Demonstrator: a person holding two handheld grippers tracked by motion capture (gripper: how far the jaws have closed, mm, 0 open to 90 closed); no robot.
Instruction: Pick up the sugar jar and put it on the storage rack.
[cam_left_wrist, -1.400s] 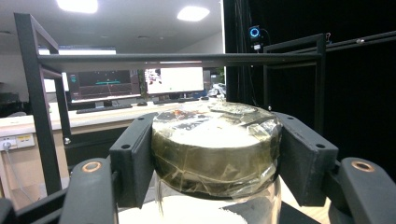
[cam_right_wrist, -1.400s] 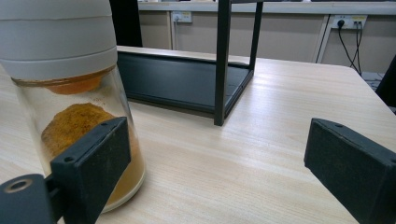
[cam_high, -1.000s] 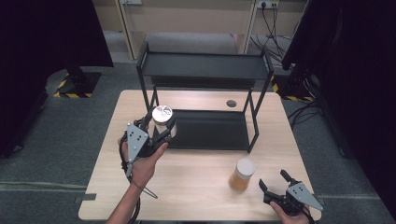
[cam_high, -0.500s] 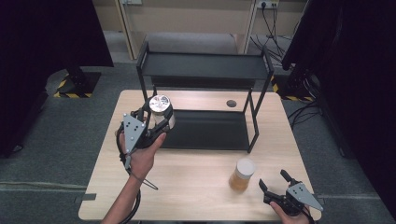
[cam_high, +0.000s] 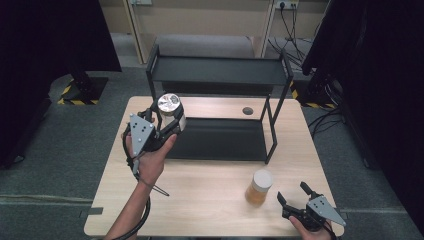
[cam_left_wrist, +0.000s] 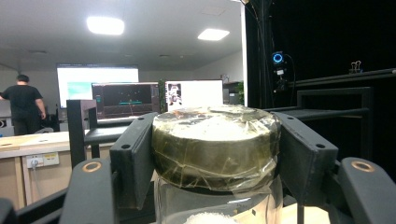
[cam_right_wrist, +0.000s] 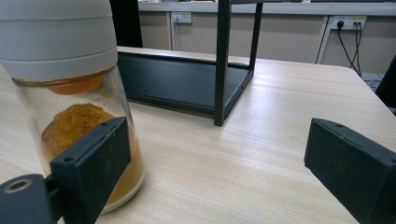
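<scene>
Two jars in play: one clamped by left gripper at the lid, raised beside the rack; could slip or clip the frame. Right gripper fingers agape beside the other, standing on bench.

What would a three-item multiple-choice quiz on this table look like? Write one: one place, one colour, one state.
1. Where does the orange-powder jar stand?
A. on the table, near the right gripper
B. on the rack's top shelf
C. on the floor

2. What colour is the rack?
A. white
B. black
C. red

3. What is the left gripper doing?
A. lying open
B. clamping a silver-lidded jar
C. holding a cup

Answers: 1 A, the jar sits on bare wood beside open jaws; 2 B, frame and shelves are black; 3 B, both pads press the lid.
</scene>
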